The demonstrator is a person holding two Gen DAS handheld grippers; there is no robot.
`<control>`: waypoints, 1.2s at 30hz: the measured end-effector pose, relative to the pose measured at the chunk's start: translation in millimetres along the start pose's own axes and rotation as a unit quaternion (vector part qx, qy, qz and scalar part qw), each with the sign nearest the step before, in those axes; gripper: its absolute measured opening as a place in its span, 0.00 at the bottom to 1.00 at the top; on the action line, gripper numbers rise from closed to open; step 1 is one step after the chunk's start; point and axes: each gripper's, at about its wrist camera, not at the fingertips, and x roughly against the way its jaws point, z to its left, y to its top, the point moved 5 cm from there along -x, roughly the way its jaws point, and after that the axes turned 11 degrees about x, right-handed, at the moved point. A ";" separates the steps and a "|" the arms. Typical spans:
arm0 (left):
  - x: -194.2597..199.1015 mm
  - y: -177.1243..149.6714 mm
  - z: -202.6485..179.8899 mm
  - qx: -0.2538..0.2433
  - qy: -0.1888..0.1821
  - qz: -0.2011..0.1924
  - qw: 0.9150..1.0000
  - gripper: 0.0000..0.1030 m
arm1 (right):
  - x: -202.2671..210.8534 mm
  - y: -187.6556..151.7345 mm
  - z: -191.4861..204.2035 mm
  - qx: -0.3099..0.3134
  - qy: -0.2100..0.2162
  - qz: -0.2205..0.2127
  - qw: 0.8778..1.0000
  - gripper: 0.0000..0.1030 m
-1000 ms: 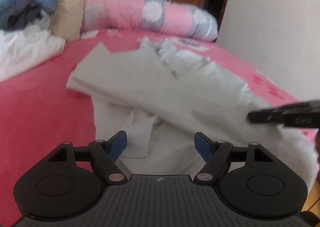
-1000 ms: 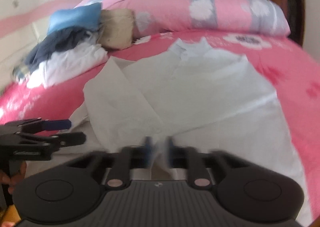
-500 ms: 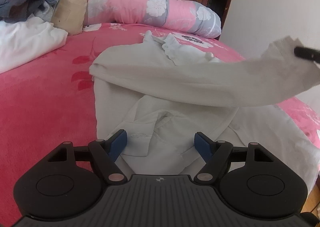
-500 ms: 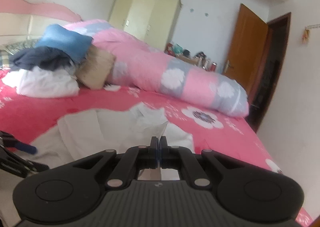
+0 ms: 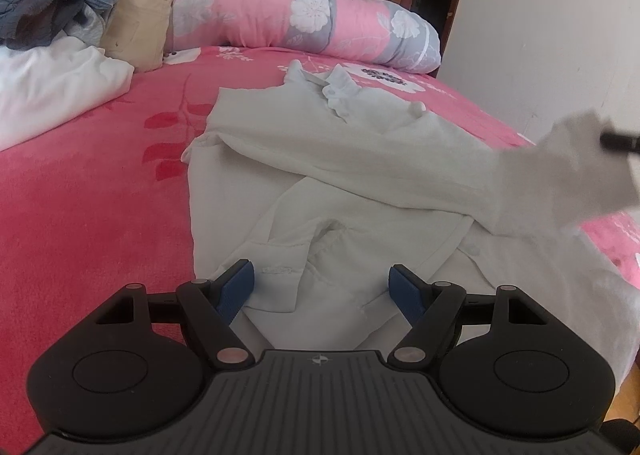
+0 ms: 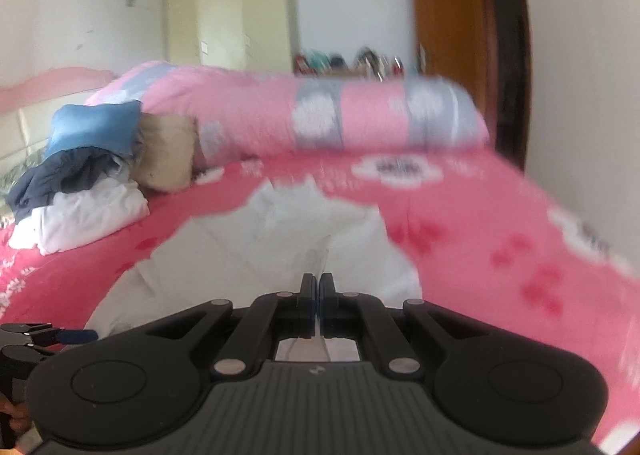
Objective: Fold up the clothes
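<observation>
Lying across the pink bed (image 5: 80, 191), the white shirt (image 5: 320, 159) has its collar toward the rolled floral quilt (image 5: 280, 11) at the bed's far edge and its hem toward the near edge. One sleeve (image 5: 500, 175) is drawn across the shirt's body and lifted off the bed at its cuff, where the right gripper (image 6: 317, 295) has its fingers pressed together on the cloth; that view is blurred. The left gripper (image 5: 322, 287) hovers over the shirt's lower part near the near edge, its blue-padded fingers (image 5: 238, 287) standing wide apart and gripping nothing. A pile of clothes (image 5: 60, 55), blue, dark, tan and white, sits toward the bed's far left corner.
</observation>
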 end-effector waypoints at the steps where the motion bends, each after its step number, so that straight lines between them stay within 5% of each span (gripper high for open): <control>1: 0.3 0.5 0.7 0.001 -0.001 0.001 1.000 0.73 | -3.4 -7.8 -4.7 -0.014 0.001 0.013 1.000 0.03; 3: 2.2 2.7 2.3 0.007 -0.003 0.004 1.000 0.73 | -10.2 -23.6 -16.1 -0.035 -0.012 0.040 0.998 0.10; 4: 4.4 5.1 4.3 0.013 -0.003 0.007 1.000 0.73 | -13.1 -31.1 -22.9 -0.043 -0.025 0.054 0.997 0.28; 6: 10.2 10.7 9.5 0.028 -0.002 0.011 1.000 0.73 | -14.6 -41.1 -39.1 -0.055 -0.062 0.073 0.994 0.48; 12: 36.8 49.3 35.7 0.061 -0.010 -0.054 0.997 0.75 | -4.8 -13.0 -58.4 -0.073 -0.048 0.048 0.995 0.48; 16: 5.1 80.2 49.5 -0.008 0.074 -0.068 0.995 0.76 | -26.4 37.3 -35.7 -0.043 0.013 0.026 0.999 0.48; 19: -33.7 92.4 54.2 -0.062 0.087 -0.053 0.993 0.75 | -62.3 76.5 -1.8 -0.021 0.088 0.030 0.995 0.48; 24: -78.6 95.9 60.8 -0.092 0.066 -0.034 0.993 0.72 | -154.5 116.2 55.8 0.009 0.184 0.089 0.979 0.48; 29: -95.5 87.5 69.4 -0.079 0.037 -0.015 0.996 0.59 | -248.7 120.4 98.6 0.016 0.245 0.151 0.957 0.47; 36: -94.0 84.6 84.8 -0.029 -0.003 -0.030 0.999 0.43 | -331.0 111.2 145.1 0.031 0.268 0.163 0.949 0.44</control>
